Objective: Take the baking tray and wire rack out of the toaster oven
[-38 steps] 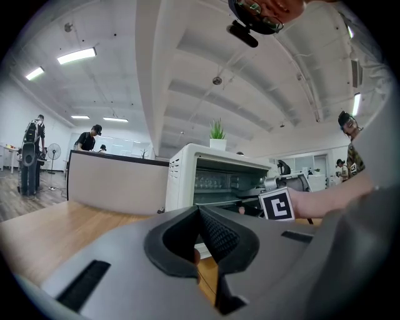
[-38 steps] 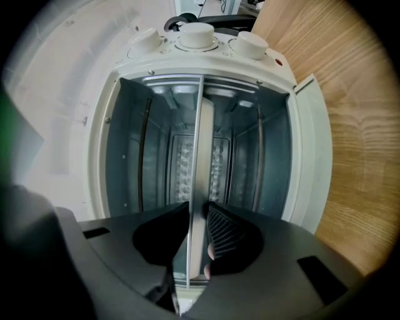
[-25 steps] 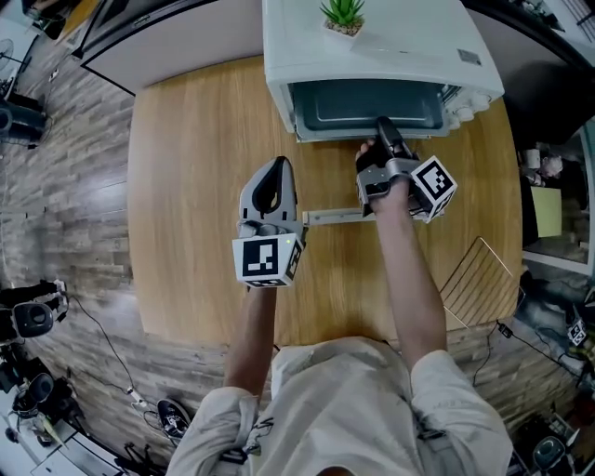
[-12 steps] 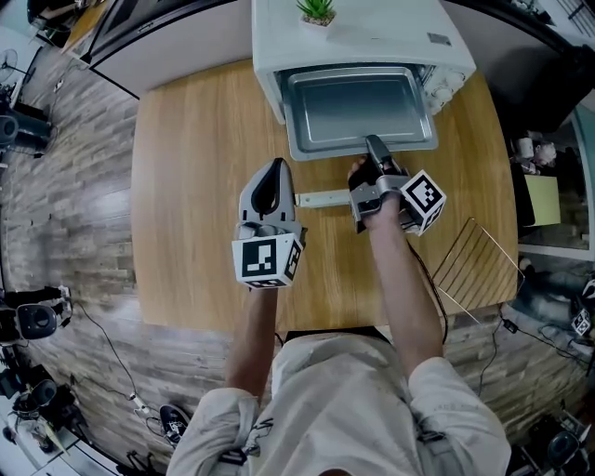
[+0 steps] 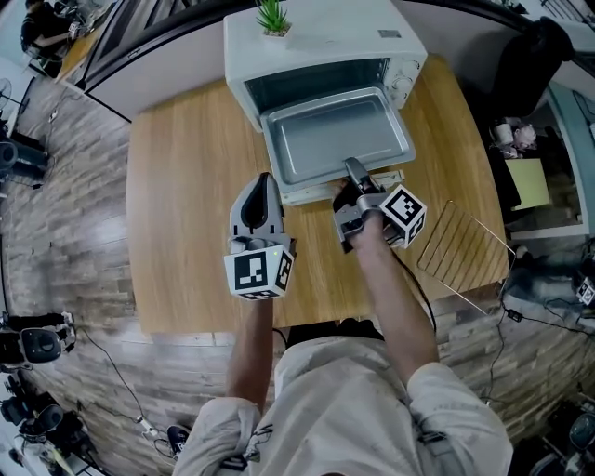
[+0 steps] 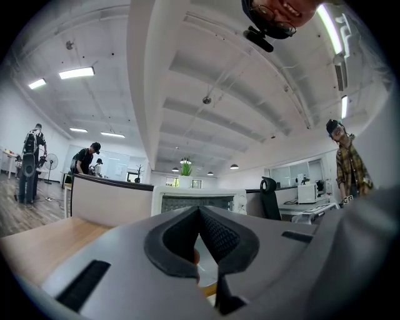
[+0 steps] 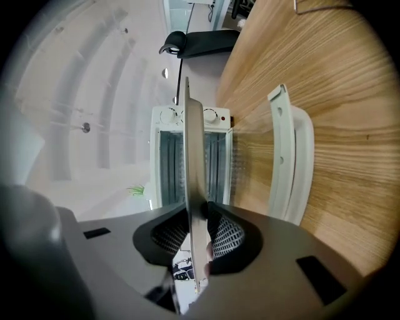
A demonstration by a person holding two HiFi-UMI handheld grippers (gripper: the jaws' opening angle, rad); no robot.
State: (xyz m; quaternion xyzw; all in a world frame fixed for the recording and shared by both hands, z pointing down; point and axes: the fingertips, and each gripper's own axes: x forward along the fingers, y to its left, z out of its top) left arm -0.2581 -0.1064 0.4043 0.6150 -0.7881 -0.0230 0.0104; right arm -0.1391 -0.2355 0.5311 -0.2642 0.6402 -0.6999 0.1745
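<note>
Right gripper (image 7: 199, 232) clamps tray (image 5: 335, 139) before oven (image 5: 316, 42) on wooden worktop (image 5: 186, 186). Left gripper (image 6: 199, 219) is closed and empty, and only its view shows people (image 6: 84, 161) in the office behind.

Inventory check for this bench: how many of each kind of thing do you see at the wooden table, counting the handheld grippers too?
toaster oven: 1
baking tray: 1
wire rack: 1
potted plant: 1
grippers: 2 (left gripper, right gripper)
Total: 6
</note>
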